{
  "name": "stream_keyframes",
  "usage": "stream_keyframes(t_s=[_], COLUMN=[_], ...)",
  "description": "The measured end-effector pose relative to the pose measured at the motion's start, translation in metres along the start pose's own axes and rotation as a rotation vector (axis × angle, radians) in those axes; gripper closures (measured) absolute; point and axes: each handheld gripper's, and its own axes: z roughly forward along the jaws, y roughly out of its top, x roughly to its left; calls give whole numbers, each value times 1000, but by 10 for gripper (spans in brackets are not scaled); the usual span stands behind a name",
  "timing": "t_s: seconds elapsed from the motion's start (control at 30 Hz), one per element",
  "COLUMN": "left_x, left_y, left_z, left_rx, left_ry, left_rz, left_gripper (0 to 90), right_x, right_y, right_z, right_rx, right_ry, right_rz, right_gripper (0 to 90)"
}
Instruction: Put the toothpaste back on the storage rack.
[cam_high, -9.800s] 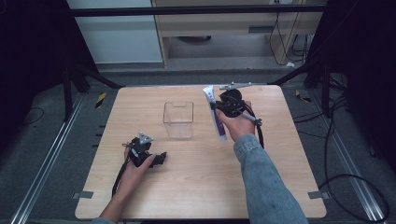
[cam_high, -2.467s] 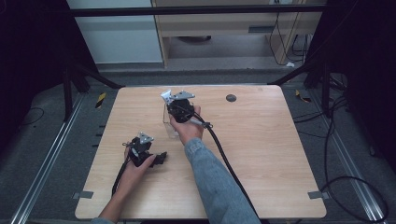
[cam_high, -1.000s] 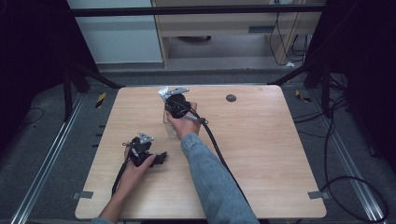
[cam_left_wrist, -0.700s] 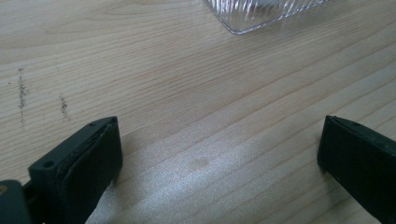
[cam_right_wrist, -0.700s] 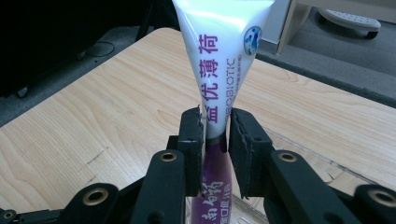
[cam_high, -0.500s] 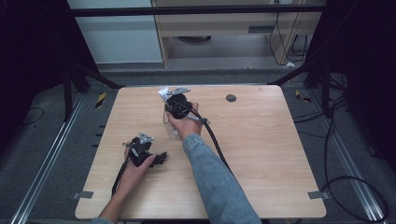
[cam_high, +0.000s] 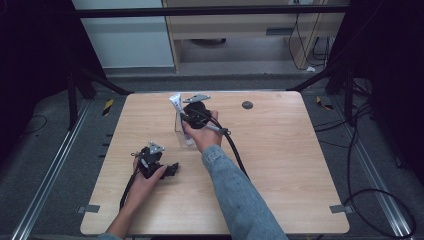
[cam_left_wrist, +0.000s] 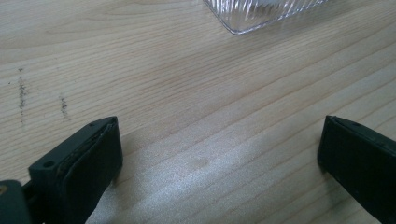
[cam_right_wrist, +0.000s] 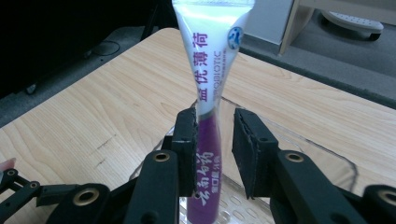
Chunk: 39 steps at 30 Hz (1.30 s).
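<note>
Table (cam_high: 280, 175): light wood.
Clear box (cam_high: 181, 136): far middle.
Tube (cam_right_wrist: 212, 93): upright in box.
Right gripper (cam_right_wrist: 215, 140): jaws just opening, tube between them.
Left gripper (cam_left_wrist: 219, 154): spread, nothing between.

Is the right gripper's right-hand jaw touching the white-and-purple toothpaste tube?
Apart: the right gripper view shows a gap between that pad and the tube.

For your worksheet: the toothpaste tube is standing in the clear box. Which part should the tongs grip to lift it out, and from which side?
Grip the tube at its narrow waist, just above the rim of the clear box, coming from above. It stands nearly upright with its flat crimped end up, so the pads should probably close on its two broad faces.
</note>
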Motion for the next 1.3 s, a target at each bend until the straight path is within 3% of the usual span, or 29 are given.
stream_keyframes(t_s=[0.57,0.67,0.73,0.77,0.87,0.9,0.97,1.3], left_x=[0,0,0,0,0,0,0,0], left_y=[0,0,0,0,0,0,0,0], left_z=[0,0,0,0,0,0,0,0], left_rx=[-1,-1,-1,-1,-1,1,0,1], left_ry=[0,1,0,1,1,1,1,1], left_rz=[2,1,1,2,3,4,4,4], left_gripper=[0,0,0,0,0,0,0,0], right_x=[-23,-28,-29,-31,-35,-40,-43,-57], right_y=[5,4,3,3,3,2,1,-3], right_z=[-42,-45,-47,-51,-53,-53,-53,-65], right_rx=[13,67,74,73,79,95,108,137], right_ry=[-39,-19,-29,-32,-20,1,23,29], right_rz=[-5,-3,-9,-7,7,10,2,-30], right_gripper=[660,571,551,496,432,367,337,253])
